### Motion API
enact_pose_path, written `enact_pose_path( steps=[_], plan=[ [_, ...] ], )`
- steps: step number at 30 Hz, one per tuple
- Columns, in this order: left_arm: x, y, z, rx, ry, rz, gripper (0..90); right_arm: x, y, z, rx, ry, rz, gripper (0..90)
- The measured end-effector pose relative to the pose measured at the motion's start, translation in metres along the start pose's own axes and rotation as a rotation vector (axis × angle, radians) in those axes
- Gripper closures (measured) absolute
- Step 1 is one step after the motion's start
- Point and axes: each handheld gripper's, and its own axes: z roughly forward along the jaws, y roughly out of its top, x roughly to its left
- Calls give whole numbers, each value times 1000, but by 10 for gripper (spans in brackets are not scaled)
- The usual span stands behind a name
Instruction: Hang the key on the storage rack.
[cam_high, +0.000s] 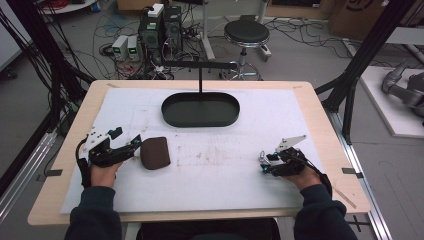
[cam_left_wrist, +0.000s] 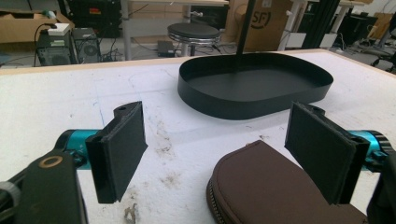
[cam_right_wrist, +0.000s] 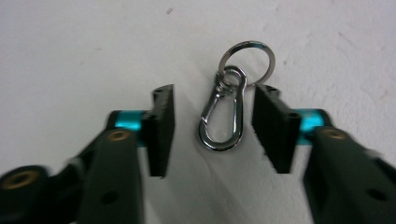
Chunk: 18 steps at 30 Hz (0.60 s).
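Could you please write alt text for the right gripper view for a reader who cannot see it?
A silver carabiner clip with a key ring lies on the white table cover between the open black jaws of the right gripper, touching neither pad.

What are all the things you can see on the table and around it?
Pouch: one, brown, zipped, on the white mat by the left hand-held gripper.
Snap hook with key ring: one, silver, lying on the mat between the right hand-held gripper's open jaws, touching neither pad.
Tray: one, black, oval, far middle of the table, with a T-shaped post.
Mat: one, white, stained, covering the wooden table.
Stool: one, black seat, on the floor behind the table.
Computer towers: two, dark, on the floor among cables.
Left hand-held gripper: one, black, jaws open beside the pouch.
Right hand-held gripper: one, black, jaws open.
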Motion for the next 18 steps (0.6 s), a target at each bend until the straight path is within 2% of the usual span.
enact_pose_path(
  steps=[2,3,5,7,9,10,13,15,18],
  plan=[
    [0,0,0,3,0,1,201,1,0,0,9,-11,-13,445],
    [0,0,-1,2,-1,0,201,5,3,0,31,-26,-33,540],
    [0,0,-1,3,1,-3,201,10,7,-1,50,-13,-54,681],
    [0,0,-1,2,0,-4,202,12,7,-1,55,-17,-44,686],
    [0,0,-1,2,0,-3,202,12,8,-1,65,-13,-3,690],
    [0,0,-2,1,-2,-3,203,12,9,-1,66,-17,0,691],
    [0,0,-2,-1,1,-3,204,12,13,-1,83,-22,49,693],
    [1,0,-2,1,2,-1,204,10,12,-1,67,-30,41,692],
    [1,0,-2,-2,3,-4,204,8,13,-5,25,-32,59,693]
  ],
)
